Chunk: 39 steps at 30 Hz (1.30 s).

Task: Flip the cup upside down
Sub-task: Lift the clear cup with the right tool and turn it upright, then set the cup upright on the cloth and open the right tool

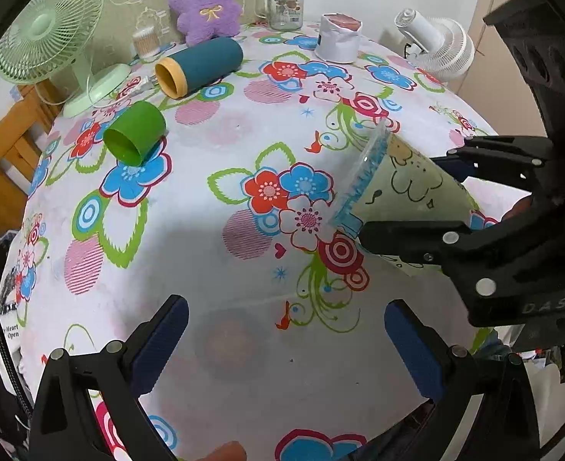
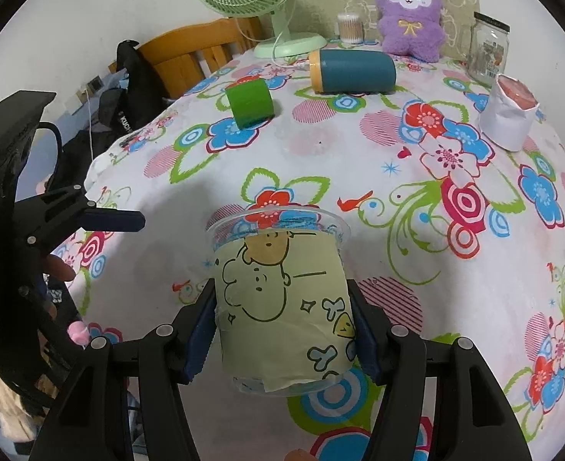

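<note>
A clear plastic cup with a pale green cartoon sleeve [image 2: 282, 307] is held in my right gripper [image 2: 282, 330], which is shut on its sides. The cup is off the table and tilted, its open rim pointing away from the gripper. In the left wrist view the same cup [image 1: 409, 188] lies on its side in the right gripper [image 1: 401, 196], rim toward the table's middle. My left gripper [image 1: 286, 345] is open and empty, low over the near edge of the flowered tablecloth [image 1: 221, 269]. It also shows at the left of the right wrist view [image 2: 129, 219].
A green cup [image 1: 134, 136] and a blue tube with a yellow end [image 1: 198, 66] lie on their sides at the back left. A green fan [image 1: 48, 27], a purple plush toy [image 1: 205, 2], a glass jar [image 1: 284, 2], a white-wrapped container [image 1: 338, 37] and a white fan [image 1: 436, 44] stand along the back.
</note>
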Each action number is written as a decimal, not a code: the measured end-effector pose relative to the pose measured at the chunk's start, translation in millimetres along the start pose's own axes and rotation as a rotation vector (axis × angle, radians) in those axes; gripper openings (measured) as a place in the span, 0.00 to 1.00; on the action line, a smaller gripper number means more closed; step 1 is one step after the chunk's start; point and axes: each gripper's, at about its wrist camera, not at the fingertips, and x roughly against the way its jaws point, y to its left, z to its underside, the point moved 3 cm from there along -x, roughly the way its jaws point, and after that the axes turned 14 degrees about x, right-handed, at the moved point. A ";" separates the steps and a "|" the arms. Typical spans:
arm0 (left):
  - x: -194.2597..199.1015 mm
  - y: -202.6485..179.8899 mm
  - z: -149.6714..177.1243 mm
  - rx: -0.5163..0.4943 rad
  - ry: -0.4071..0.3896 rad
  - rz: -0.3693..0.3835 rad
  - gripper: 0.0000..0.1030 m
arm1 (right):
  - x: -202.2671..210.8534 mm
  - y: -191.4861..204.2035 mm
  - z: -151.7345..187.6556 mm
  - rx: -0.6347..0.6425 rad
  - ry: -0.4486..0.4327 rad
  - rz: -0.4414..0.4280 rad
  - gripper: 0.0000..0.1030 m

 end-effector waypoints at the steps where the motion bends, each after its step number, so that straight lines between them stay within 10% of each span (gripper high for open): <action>1: -0.7 0.8 0.7 0.004 0.003 -0.002 1.00 | 0.0 -0.3 0.1 0.003 -0.002 -0.002 0.64; 24: 30.1 -11.1 -8.6 0.127 -0.021 0.089 1.00 | 88.9 -26.2 -18.6 -0.003 -0.177 -0.035 0.82; 39: 20.2 -38.2 -29.9 0.574 0.015 0.377 1.00 | 112.6 -120.3 24.3 -0.222 -0.273 -0.017 0.84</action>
